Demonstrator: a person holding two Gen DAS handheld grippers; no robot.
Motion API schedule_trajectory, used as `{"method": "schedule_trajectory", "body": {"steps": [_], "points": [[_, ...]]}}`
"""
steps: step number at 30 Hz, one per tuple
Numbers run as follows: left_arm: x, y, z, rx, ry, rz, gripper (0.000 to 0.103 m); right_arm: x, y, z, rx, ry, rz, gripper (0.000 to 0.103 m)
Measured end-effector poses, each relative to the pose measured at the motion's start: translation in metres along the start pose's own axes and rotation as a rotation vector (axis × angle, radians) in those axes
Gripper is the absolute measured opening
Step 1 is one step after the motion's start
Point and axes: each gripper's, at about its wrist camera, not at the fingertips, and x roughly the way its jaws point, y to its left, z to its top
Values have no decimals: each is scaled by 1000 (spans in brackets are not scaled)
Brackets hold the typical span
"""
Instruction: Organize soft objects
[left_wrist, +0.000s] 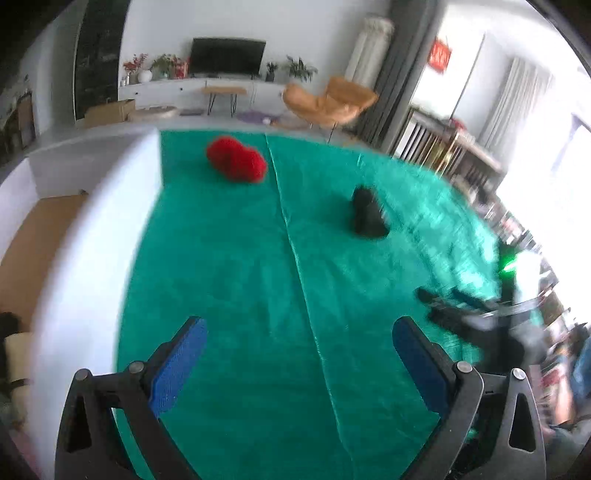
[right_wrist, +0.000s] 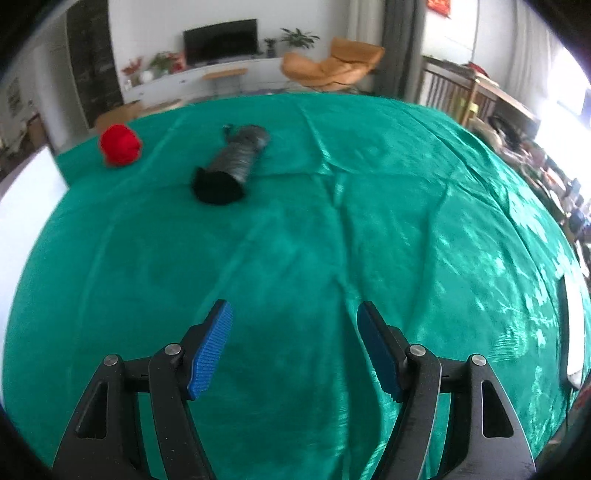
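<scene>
Green satin-like cloth (right_wrist: 369, 221) covers the whole work surface, creased along a seam that runs away from the cameras. Left gripper (left_wrist: 297, 328): its blue-padded jaws stand wide apart above bare cloth, with nothing between them. Right gripper (right_wrist: 294, 314): jaws likewise apart over bare cloth, gripping nothing; it also appears, blurred, at the right edge of the left wrist view. Red fluffy soft object (left_wrist: 236, 158) lies on the far left part of the cloth, near a white box wall (left_wrist: 85, 236). Dark rolled soft item (right_wrist: 229, 166), black at its near end and grey along its length, lies on the cloth to the right of the red one, apart from it and well apart from both grippers. Background: television (right_wrist: 221, 41), orange chair (right_wrist: 332, 64).
</scene>
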Motion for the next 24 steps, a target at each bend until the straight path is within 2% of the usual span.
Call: {"method": "schedule_trajectory", "body": {"steps": [3,11,14,24], "points": [[39,-5,0,36,41,75,100,4,-7,-10,-4,0,-33,75],[109,13,13,84,82,245,100,-4,-15,-18,26,-3,15,83],[126,24,16,46,105,232,102,-2,-14,-19,19,0,15,84],[124,27,14,50,74,237,103,-1,-14,-20,16,3,22,87]]}}
